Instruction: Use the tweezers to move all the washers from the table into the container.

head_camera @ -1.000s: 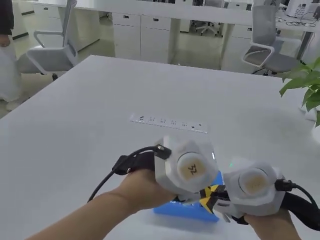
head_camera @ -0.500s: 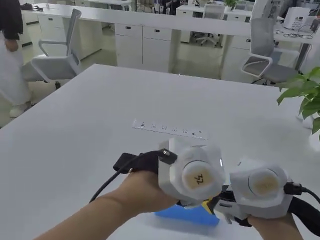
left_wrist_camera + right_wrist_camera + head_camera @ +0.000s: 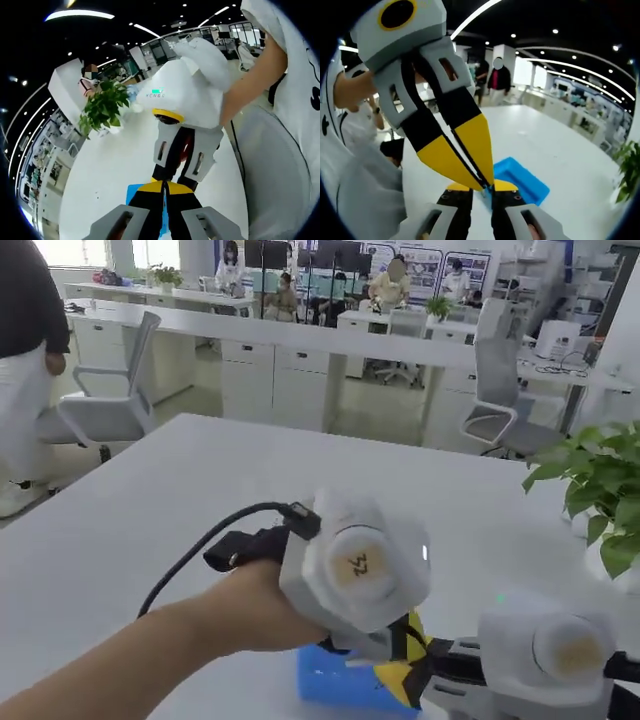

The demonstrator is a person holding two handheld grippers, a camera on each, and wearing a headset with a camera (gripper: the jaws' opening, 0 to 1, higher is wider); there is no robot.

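Note:
A blue container (image 3: pixel 335 685) lies on the white table (image 3: pixel 180 480) below both grippers; it also shows as the blue container (image 3: pixel 522 182). My left gripper (image 3: pixel 408 640) hangs over it with its yellow-tipped jaws pressed together, a thin dark line running between them. In the right gripper view the left gripper (image 3: pixel 486 184) comes down from above and its tip meets my right gripper (image 3: pixel 483 189), whose two yellow tips sit on either side of that point. What lies between the tips is too small to make out. The right gripper (image 3: pixel 428 680) is low at the right.
A black cable (image 3: pixel 190 560) trails from the left gripper over the table. A potted plant (image 3: pixel 600 490) stands at the right edge. Office chairs (image 3: pixel 105 410) stand beyond the table, and a person (image 3: pixel 25 360) stands at the far left.
The head camera has tilted up, so more of the room shows. The left gripper has risen a little; both grippers stay tip to tip over the blue container.

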